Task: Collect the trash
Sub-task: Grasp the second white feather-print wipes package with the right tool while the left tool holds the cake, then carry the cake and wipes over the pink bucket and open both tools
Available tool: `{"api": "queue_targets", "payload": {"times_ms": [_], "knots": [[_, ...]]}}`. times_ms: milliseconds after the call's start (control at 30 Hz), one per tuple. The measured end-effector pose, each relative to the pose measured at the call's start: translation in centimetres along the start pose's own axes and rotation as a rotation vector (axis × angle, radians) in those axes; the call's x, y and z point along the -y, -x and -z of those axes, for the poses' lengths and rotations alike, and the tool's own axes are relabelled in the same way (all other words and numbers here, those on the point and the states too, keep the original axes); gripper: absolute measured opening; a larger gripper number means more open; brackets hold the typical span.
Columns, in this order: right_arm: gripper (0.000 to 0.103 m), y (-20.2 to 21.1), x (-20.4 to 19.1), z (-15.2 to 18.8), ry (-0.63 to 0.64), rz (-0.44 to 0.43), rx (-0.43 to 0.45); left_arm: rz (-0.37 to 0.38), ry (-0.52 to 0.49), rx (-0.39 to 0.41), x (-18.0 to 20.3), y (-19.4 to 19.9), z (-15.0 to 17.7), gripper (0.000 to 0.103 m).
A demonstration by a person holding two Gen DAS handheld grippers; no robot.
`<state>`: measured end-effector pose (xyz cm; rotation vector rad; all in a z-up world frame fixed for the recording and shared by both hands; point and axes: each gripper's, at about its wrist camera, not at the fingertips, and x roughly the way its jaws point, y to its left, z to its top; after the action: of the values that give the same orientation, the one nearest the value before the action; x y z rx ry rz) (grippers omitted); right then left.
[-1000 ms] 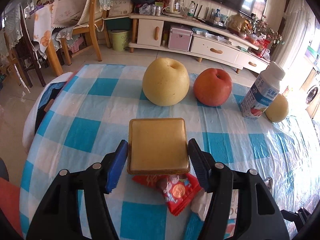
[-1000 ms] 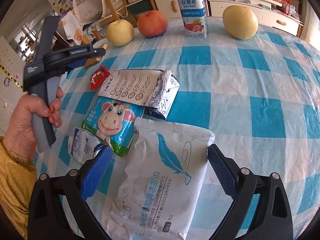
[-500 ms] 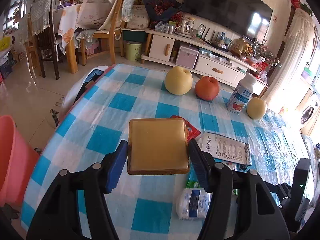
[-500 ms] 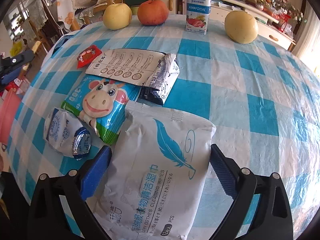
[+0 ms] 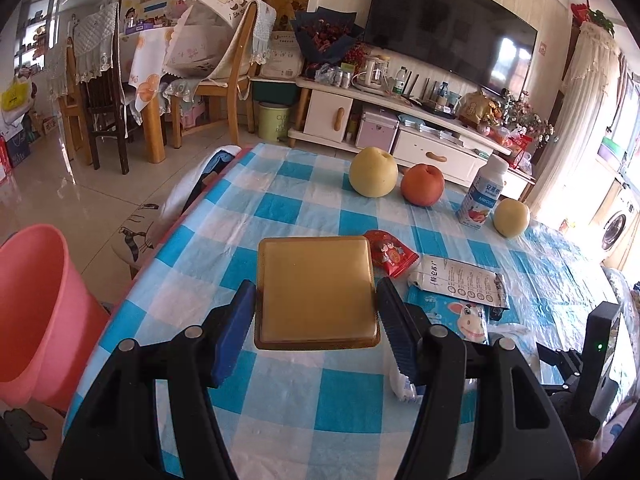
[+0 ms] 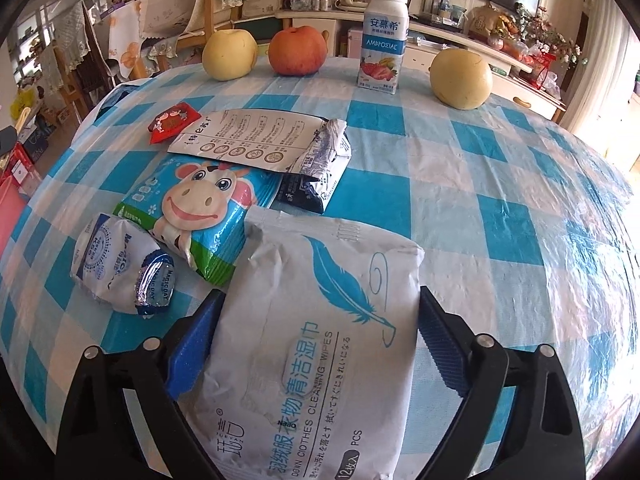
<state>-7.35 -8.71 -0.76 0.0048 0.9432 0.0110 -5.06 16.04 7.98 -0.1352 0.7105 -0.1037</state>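
Two grippers in view. Left gripper (image 5: pixel 316 324) clamps a tan square tray (image 5: pixel 316 292), lifted above the checked tablecloth (image 5: pixel 280 204), pink bucket (image 5: pixel 36 312) at far left. Right gripper (image 6: pixel 320 336), jaws just closing, straddles a white wipes pack (image 6: pixel 316 332) lying near on the table.

Two yellow pears (image 6: pixel 229 54), one red apple (image 6: pixel 296 51), one yogurt bottle (image 6: pixel 383 37), five wrappers (image 6: pixel 316 336), one brown block (image 5: pixel 316 290).

The wipes pack (image 6: pixel 312 344) ran off the bottom edge, and the pink bucket (image 5: pixel 36 312) was cut off at left.
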Motion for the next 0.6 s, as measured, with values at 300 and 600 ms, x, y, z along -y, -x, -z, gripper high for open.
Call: {"api": "queue_targets", "payload": {"times_ms": [300, 600], "knots": [[0.078, 1.0, -0.5, 0.5, -0.001, 0.045, 0.044, 0.019, 0.004, 0.008, -1.6, 0.2, 0.3, 0.063], [0.077, 5.3, -1.0, -0.5, -0.063, 0.045, 0.139, 0.041, 0.043, 0.062, -3.3, 2.2, -0.7, 0.063]]}}
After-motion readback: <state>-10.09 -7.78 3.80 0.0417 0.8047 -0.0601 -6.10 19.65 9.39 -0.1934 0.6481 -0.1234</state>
